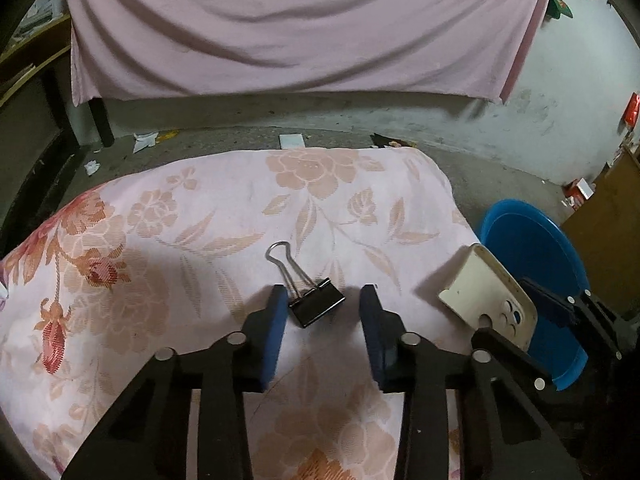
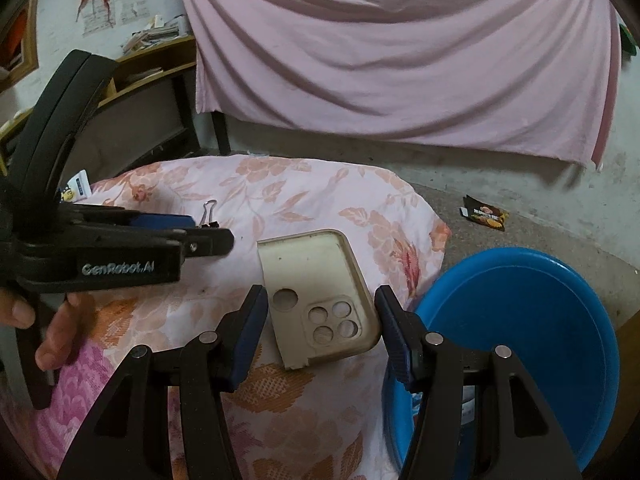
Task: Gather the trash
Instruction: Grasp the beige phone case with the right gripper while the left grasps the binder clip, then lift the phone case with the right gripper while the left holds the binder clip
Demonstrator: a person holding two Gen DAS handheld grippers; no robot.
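Note:
A black binder clip with silver wire handles lies on the floral cloth between the open pads of my left gripper. It also shows in the right wrist view, behind the left gripper. A worn beige phone case lies at the cloth's right edge, its camera end between the open pads of my right gripper; I cannot tell if they touch it. In the left wrist view the case sits beside the right gripper.
A blue plastic basin stands on the floor just right of the cloth-covered surface; it also shows in the left wrist view. A snack wrapper and paper scraps lie on the concrete floor. A pink sheet hangs behind.

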